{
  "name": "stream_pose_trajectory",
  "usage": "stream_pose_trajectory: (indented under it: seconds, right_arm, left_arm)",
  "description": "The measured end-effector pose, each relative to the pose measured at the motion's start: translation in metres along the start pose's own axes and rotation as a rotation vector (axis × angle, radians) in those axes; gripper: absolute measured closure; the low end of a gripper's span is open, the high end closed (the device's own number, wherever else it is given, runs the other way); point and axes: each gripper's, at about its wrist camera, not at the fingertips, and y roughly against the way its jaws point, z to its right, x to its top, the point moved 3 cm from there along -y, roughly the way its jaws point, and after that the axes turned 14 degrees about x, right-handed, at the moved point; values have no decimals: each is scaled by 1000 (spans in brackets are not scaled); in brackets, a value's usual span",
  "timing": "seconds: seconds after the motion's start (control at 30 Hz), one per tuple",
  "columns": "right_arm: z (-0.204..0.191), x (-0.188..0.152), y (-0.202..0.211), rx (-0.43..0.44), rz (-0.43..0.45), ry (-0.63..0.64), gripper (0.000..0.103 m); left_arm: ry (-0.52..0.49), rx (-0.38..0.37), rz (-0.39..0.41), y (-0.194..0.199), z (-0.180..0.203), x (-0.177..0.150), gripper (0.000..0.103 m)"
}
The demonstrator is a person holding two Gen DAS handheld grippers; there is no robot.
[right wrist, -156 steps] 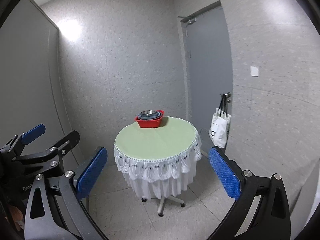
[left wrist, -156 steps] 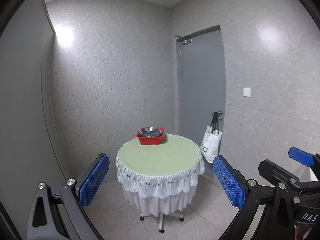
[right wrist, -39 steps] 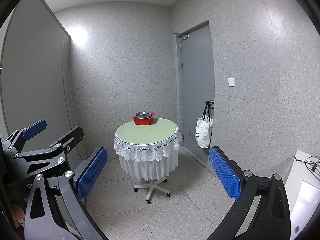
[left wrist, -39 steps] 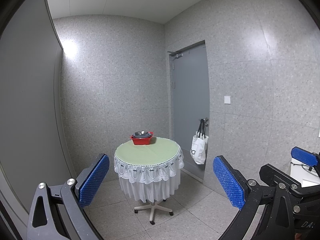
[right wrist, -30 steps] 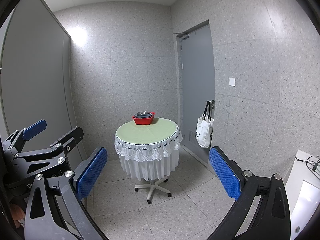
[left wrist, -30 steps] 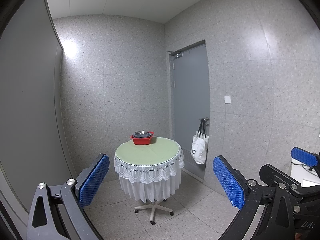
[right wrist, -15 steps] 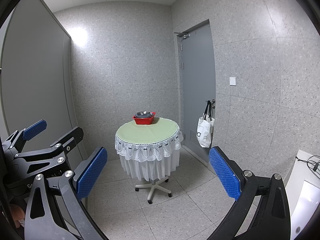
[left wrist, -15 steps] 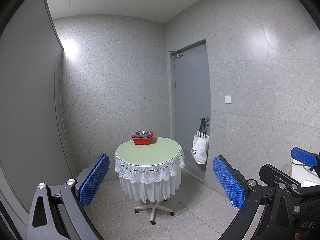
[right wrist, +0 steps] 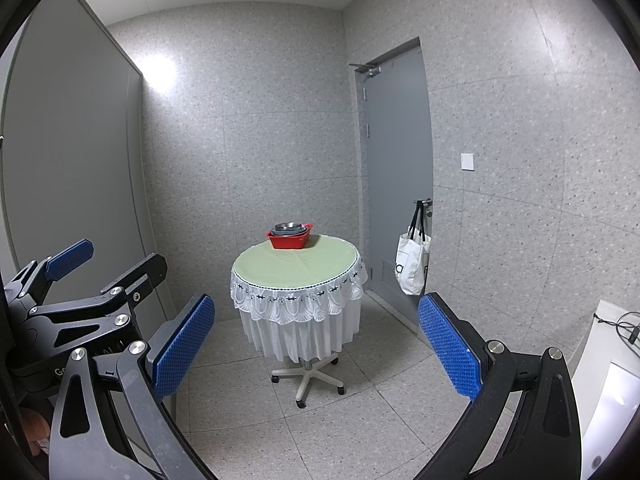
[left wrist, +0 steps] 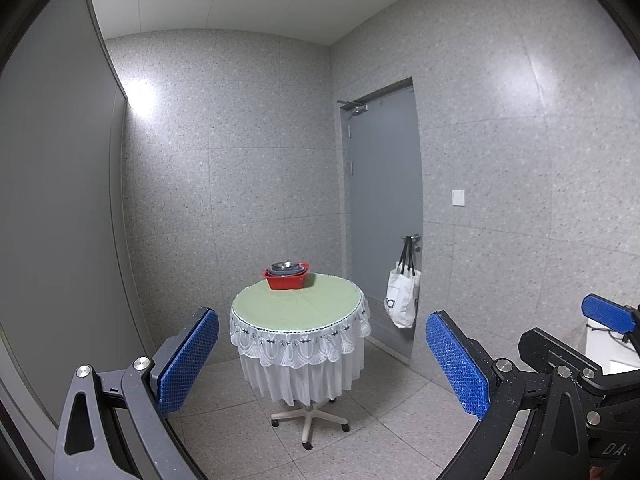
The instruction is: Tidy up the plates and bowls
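Red basin with stacked bowls at tabletop far edge; left tongs, right tongs spread wide, grasping nothing.

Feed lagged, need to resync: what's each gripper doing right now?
Left gripper: open, fingers wide apart, holding nothing.
Right gripper: open, fingers wide apart, holding nothing.
Both are well short of the table.
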Motion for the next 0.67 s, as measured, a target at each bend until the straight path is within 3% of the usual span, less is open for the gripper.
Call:
stream_pose_trajectory:
  seconds: [0.67]
  right_arm:
    - [25,-4,-33,11,-4,-20,0]
  left_arm:
    - [-17,13,-7,-40,15,-1,0]
